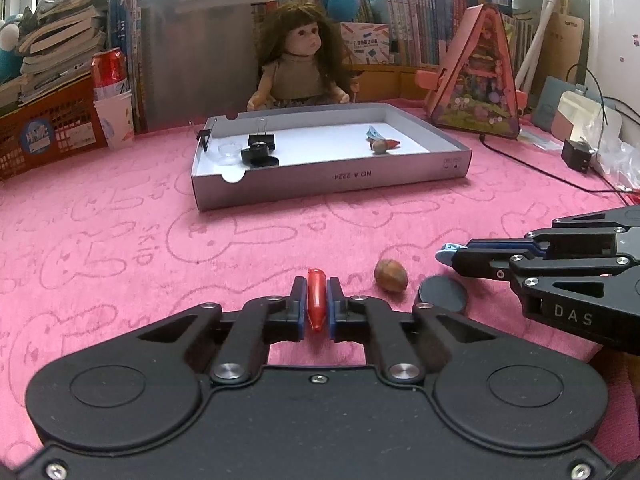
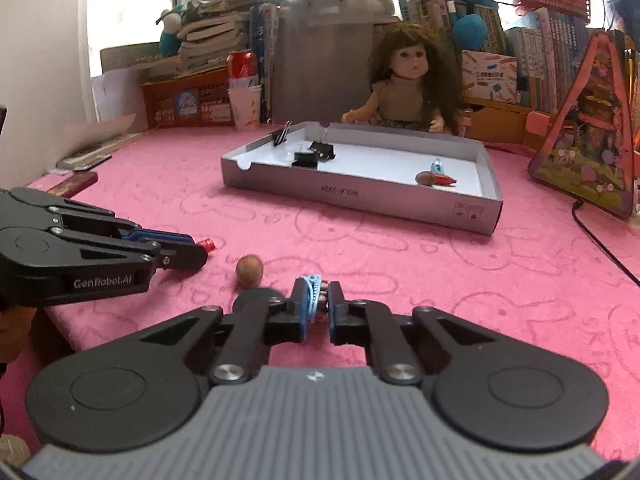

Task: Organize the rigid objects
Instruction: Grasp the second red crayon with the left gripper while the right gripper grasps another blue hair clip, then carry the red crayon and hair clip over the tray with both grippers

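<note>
My left gripper [image 1: 316, 300] is shut on a small red plastic piece [image 1: 315, 300], low over the pink cloth; its red tip [image 2: 207, 244] pokes out past the left gripper [image 2: 192, 252] in the right wrist view. My right gripper [image 2: 318, 300] is shut on a light-blue hair clip [image 2: 313, 295], whose end [image 1: 447, 251] shows ahead of the right gripper [image 1: 460, 258]. Between them lie a brown nut [image 1: 391, 275] [image 2: 249, 271] and a black round disc [image 1: 443, 293] [image 2: 252, 300]. Further back stands a grey box lid [image 1: 332, 184] [image 2: 360, 196].
The lid holds black binder clips [image 1: 262, 141], a clear cup [image 1: 230, 151], a black ring box [image 1: 256, 156], another nut [image 1: 380, 147], a red piece and a blue clip. Behind stand a doll [image 1: 298, 64], a toy house [image 1: 476, 80], an orange basket [image 1: 44, 128], a cable [image 1: 552, 172].
</note>
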Demonstrator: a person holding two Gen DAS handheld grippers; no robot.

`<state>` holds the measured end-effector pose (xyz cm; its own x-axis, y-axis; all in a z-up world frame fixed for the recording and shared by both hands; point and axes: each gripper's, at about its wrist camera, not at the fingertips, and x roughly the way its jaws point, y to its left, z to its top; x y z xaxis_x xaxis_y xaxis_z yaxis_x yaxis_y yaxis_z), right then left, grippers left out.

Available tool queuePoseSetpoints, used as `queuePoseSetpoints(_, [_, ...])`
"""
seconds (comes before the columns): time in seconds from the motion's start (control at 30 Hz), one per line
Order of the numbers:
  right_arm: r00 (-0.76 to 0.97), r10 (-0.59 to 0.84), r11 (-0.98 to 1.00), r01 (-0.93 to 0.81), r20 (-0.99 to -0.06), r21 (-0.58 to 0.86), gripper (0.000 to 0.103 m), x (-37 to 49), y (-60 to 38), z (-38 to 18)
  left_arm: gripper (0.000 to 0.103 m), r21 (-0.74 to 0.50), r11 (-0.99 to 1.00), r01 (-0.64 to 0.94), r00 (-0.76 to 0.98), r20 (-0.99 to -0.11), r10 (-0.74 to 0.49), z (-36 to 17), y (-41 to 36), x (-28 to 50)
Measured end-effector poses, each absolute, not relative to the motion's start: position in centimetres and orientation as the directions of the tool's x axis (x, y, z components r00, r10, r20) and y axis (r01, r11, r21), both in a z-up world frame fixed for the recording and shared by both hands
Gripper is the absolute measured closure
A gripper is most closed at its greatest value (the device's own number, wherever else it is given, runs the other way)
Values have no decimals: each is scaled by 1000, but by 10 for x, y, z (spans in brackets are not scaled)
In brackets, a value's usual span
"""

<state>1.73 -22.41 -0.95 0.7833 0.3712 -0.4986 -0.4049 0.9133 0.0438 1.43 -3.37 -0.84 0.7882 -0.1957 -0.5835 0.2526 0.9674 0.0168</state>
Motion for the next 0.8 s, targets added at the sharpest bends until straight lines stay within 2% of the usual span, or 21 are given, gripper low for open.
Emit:
queuePoseSetpoints(0.27, [813, 339, 929, -369, -474, 31, 90, 28, -228, 2, 94, 15, 970, 242, 809, -555, -193, 5, -37, 30])
queuePoseSetpoints(0.8, [861, 180, 981, -190, -475, 28, 90, 99, -246, 28, 94, -10, 987, 159, 853, -503, -142, 38, -33, 107])
